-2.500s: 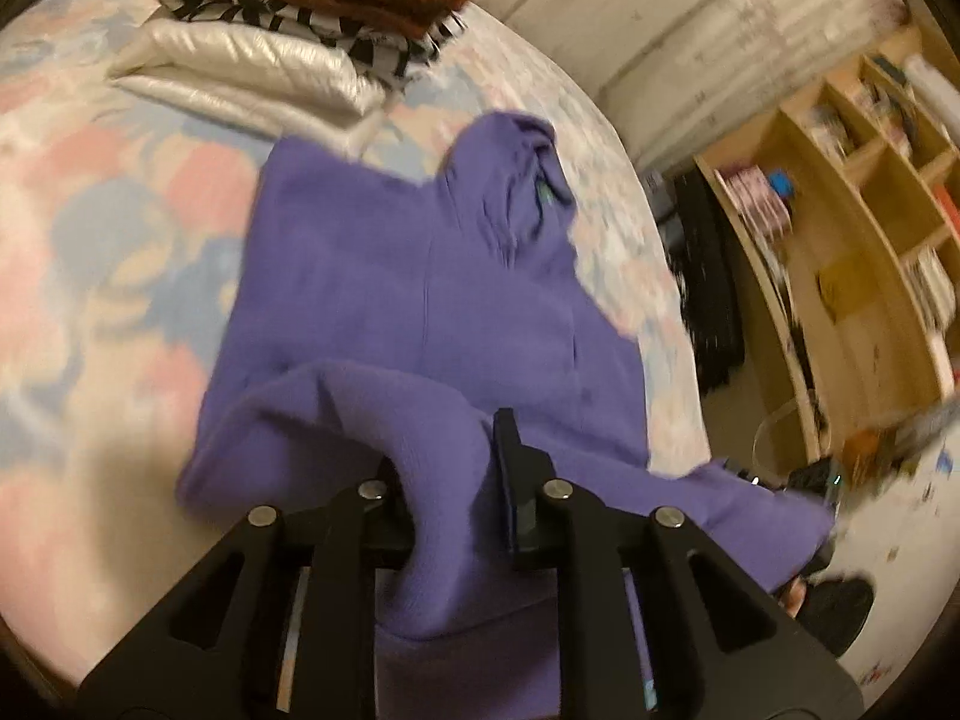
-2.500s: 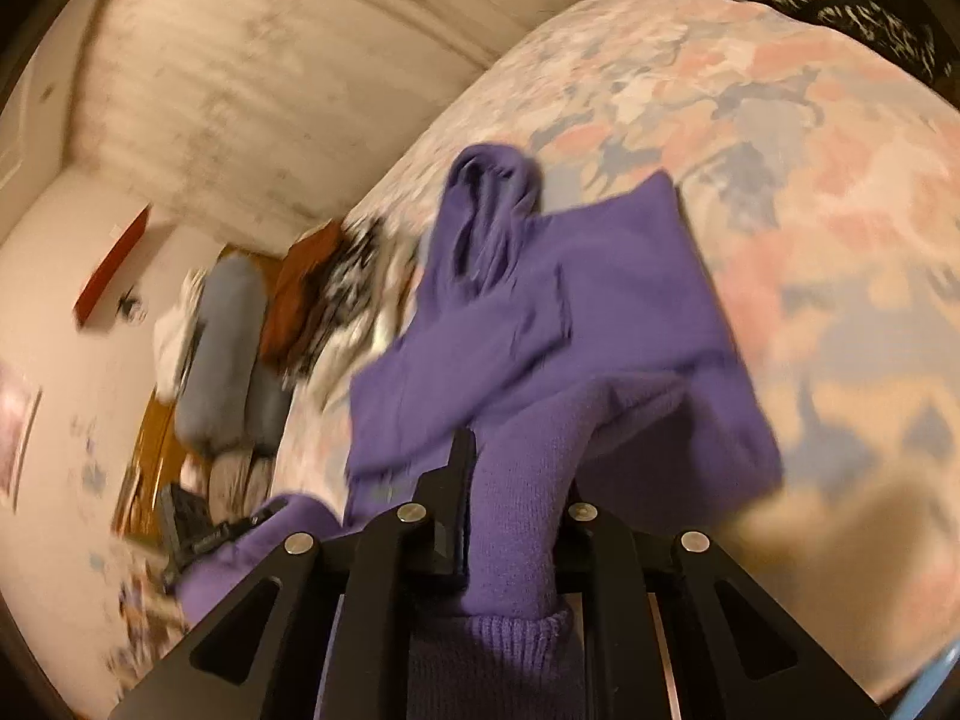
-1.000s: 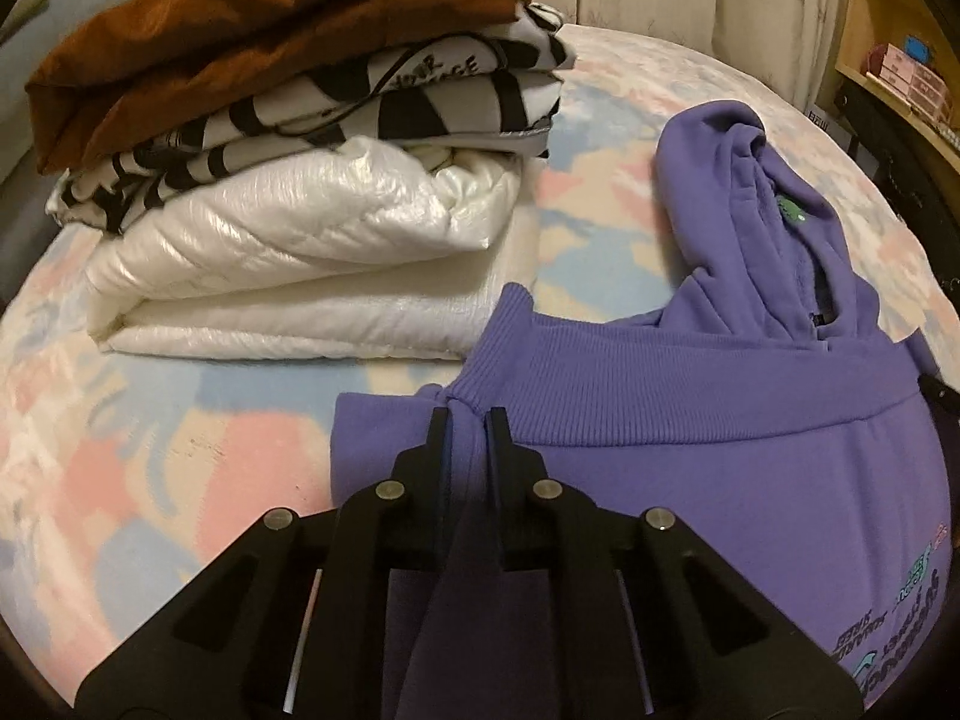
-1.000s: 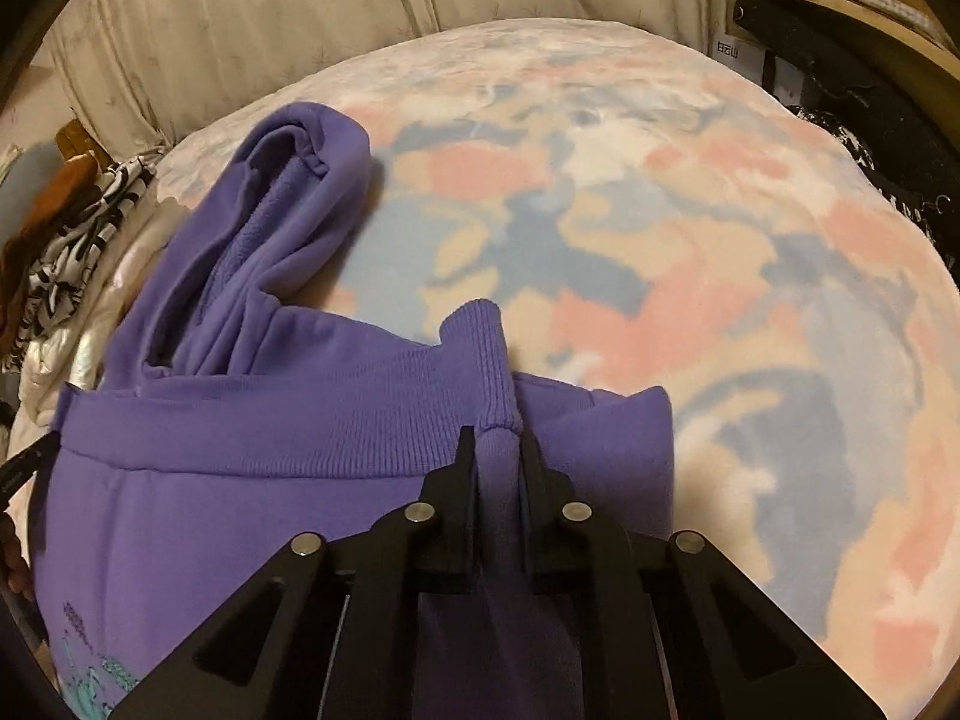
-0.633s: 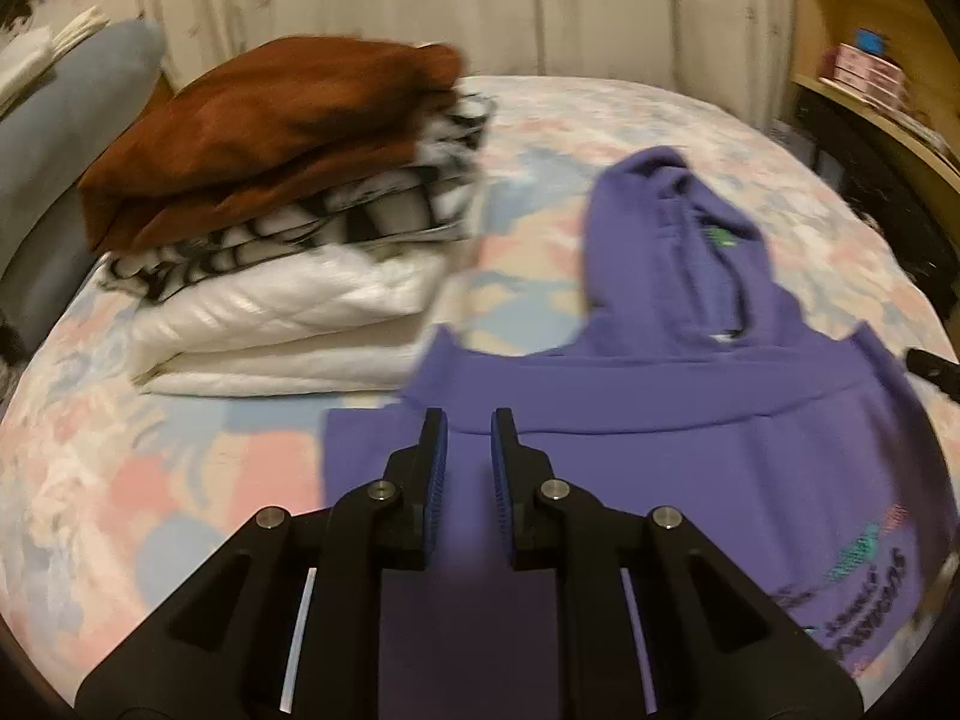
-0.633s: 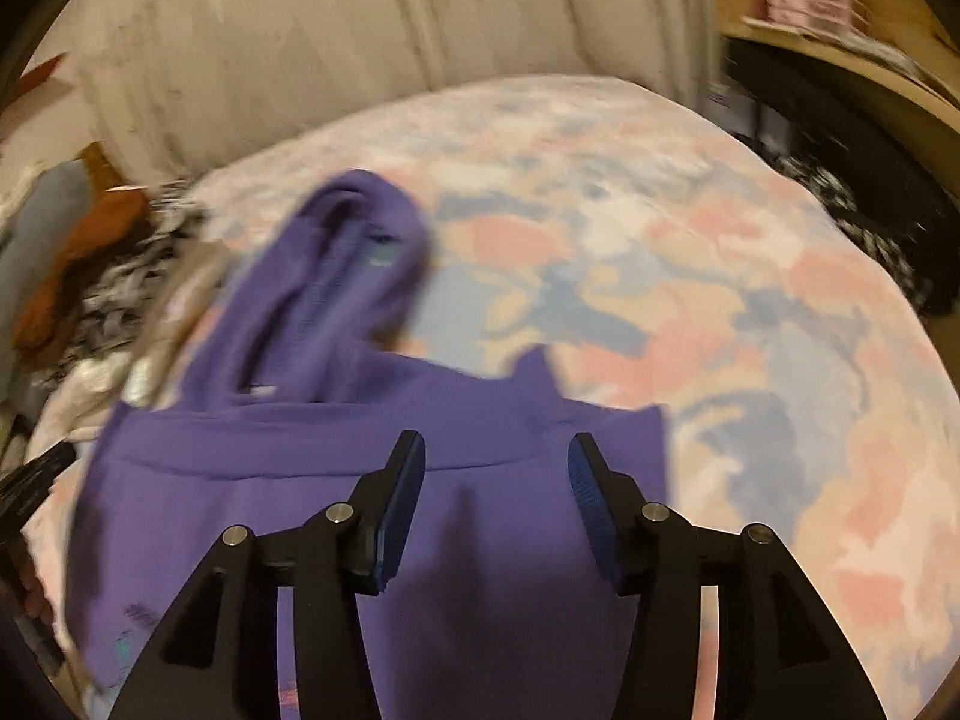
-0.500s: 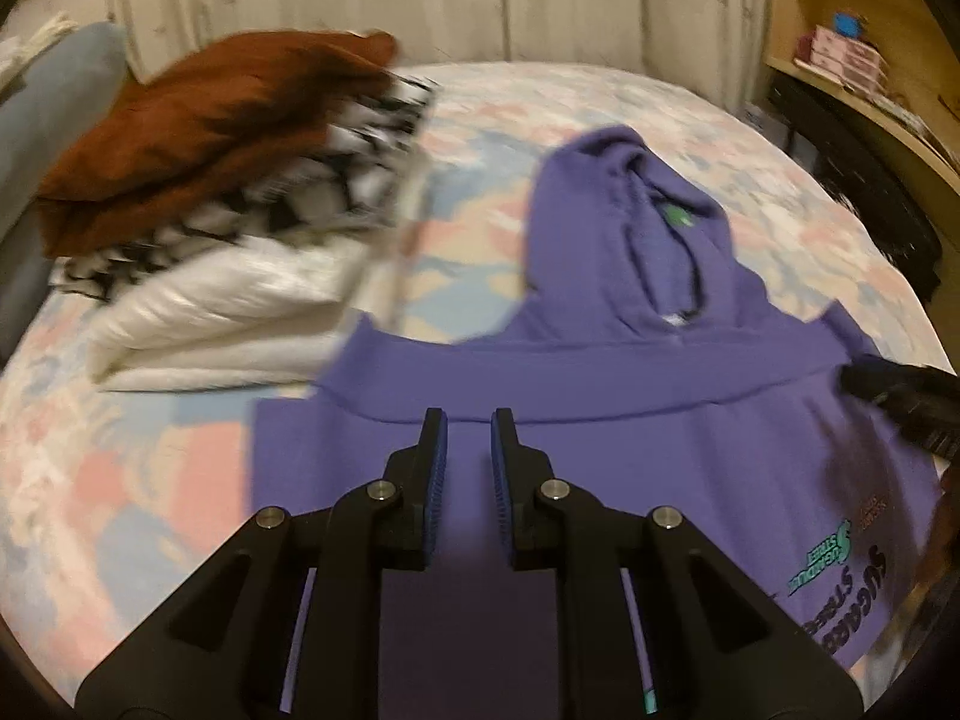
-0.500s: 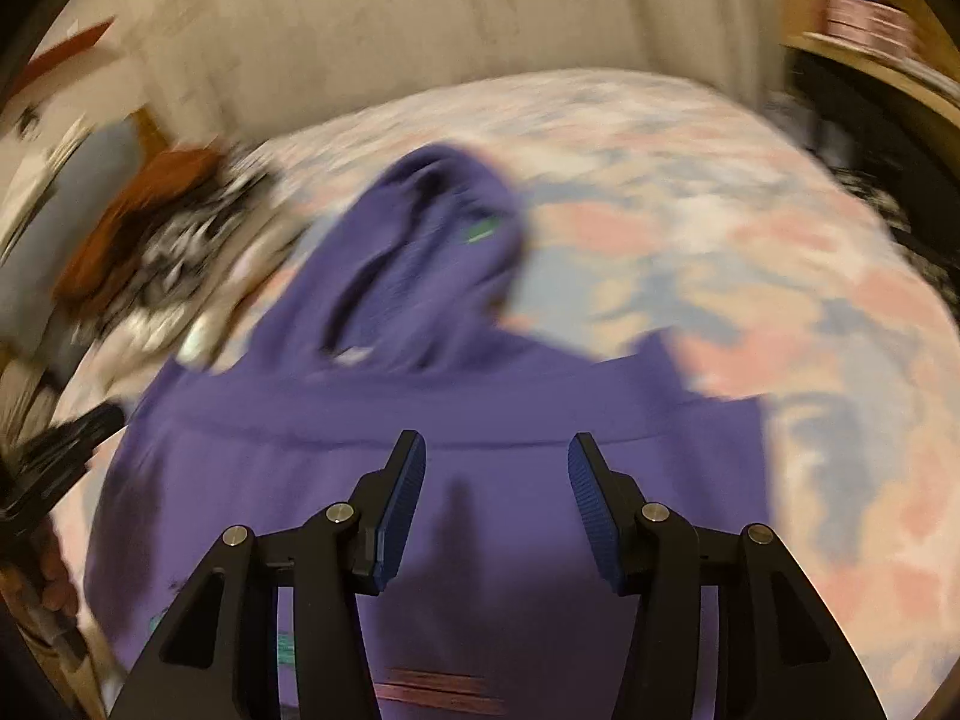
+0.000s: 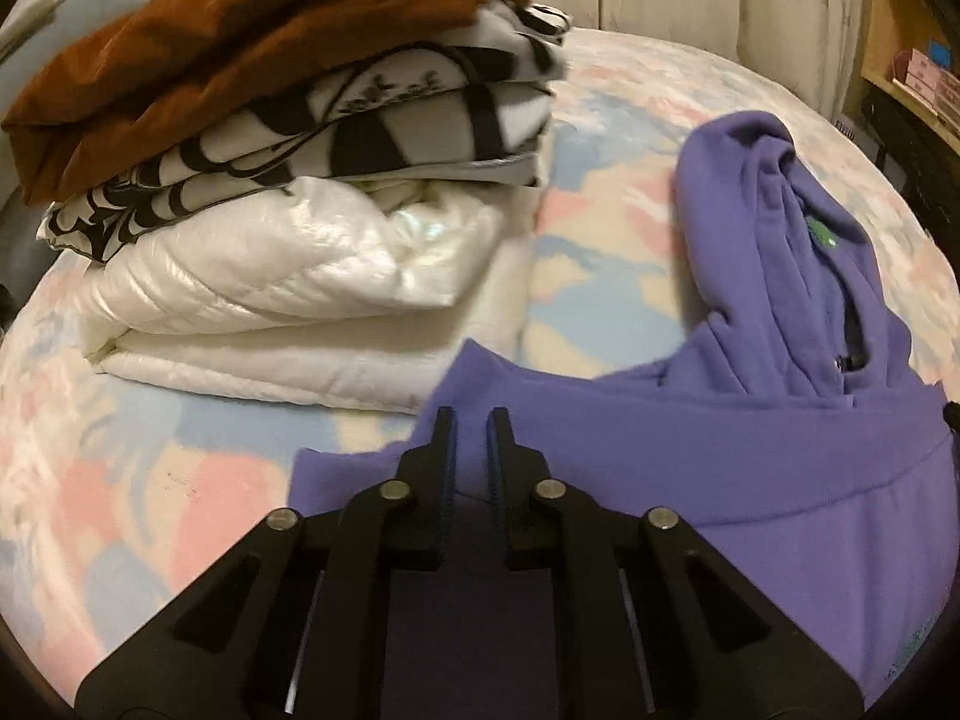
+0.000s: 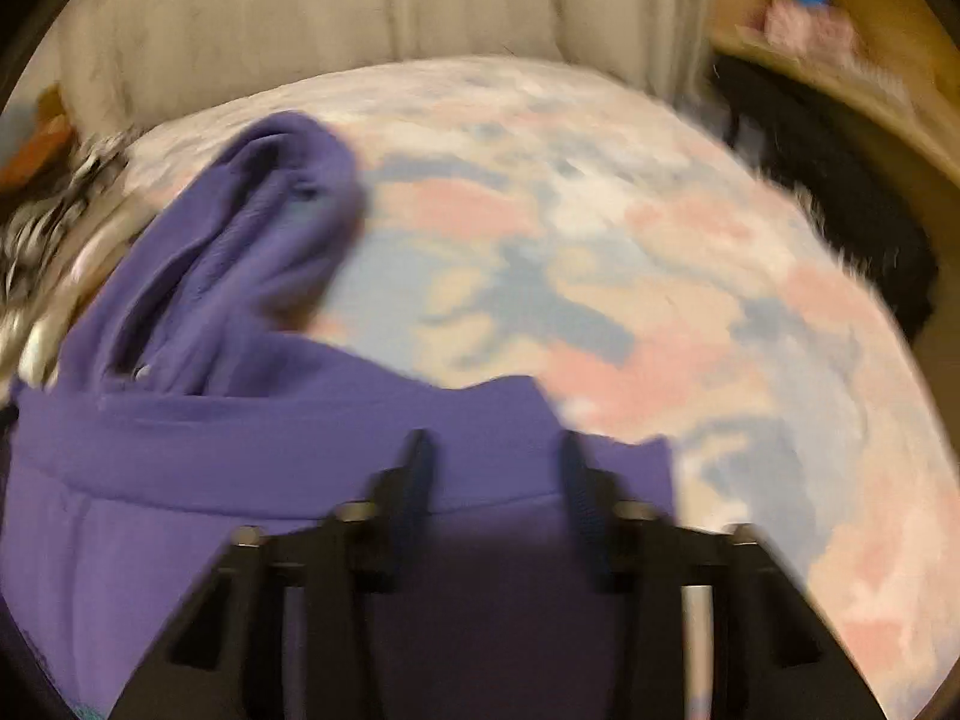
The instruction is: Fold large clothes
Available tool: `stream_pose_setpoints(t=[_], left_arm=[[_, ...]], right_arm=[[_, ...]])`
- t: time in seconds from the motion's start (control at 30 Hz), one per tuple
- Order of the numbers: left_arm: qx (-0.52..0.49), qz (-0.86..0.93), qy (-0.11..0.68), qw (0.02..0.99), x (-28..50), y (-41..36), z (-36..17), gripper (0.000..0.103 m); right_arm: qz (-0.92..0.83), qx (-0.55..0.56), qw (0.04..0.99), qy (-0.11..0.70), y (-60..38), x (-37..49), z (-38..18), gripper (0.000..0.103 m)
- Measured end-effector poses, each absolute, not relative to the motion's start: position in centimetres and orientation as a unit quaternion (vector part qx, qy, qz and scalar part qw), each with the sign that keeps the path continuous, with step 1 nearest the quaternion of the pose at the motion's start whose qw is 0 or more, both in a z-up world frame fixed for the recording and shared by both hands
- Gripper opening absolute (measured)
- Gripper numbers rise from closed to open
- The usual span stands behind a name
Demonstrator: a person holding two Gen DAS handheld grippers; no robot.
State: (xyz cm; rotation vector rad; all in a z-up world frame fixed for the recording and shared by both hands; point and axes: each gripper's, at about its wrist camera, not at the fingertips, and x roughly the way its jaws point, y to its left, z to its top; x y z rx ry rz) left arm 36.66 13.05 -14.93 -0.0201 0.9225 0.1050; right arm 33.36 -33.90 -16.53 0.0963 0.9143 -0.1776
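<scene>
Hoodie (image 9: 720, 468) flat on bed (image 9: 180, 480) — stack (image 9: 270, 270) at 10 o'clock.
Both just closing, empty: left claw (image 9: 471, 414) clenched — right claw (image 10: 495, 441) jaws apart.

A bed (image 9: 600, 276) with a pastel pink, blue and cream cover fills both views. At ten o'clock in the left view sits a stack: white quilted jacket (image 9: 288, 294), black-and-white garment (image 9: 372, 120), brown garment (image 9: 240, 24) on top. Wooden shelves (image 10: 852, 54) stand at two o'clock in the right view.

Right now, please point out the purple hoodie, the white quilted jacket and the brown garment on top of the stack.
purple hoodie (image 9: 690, 456): left wrist view, waistband.
white quilted jacket (image 9: 270, 276): left wrist view, upper fold.
brown garment (image 9: 270, 30): left wrist view, top surface.
</scene>
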Motion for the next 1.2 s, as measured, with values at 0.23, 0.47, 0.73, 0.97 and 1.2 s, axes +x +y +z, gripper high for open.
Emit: stream_pose_setpoints(t=[0.23,0.47,0.73,0.97,1.2], left_arm=[[0.013,0.050,0.435,0.899,35.3,12.1,-13.7,0.008],[0.014,0.000,0.421,0.907,28.8,9.3,-9.8,0.009],[0.015,-0.046,0.454,0.889,19.8,5.2,-11.1,0.009],[0.040,0.023,0.451,0.891,16.3,8.1,-13.7,0.009],[0.021,0.070,0.444,0.893,13.5,12.1,-13.4,0.009]], right_arm=[[-0.075,0.042,0.892,0.443,-32.7,32.1,-14.9,0.014],[-0.007,0.057,0.897,0.438,-26.7,26.7,-11.2,0.038],[0.084,0.051,0.880,0.465,-19.1,18.3,-12.1,0.038],[0.015,0.008,0.882,0.472,-21.7,12.4,-14.9,0.038],[-0.059,0.069,0.880,0.466,-29.3,8.6,-15.7,0.038]])
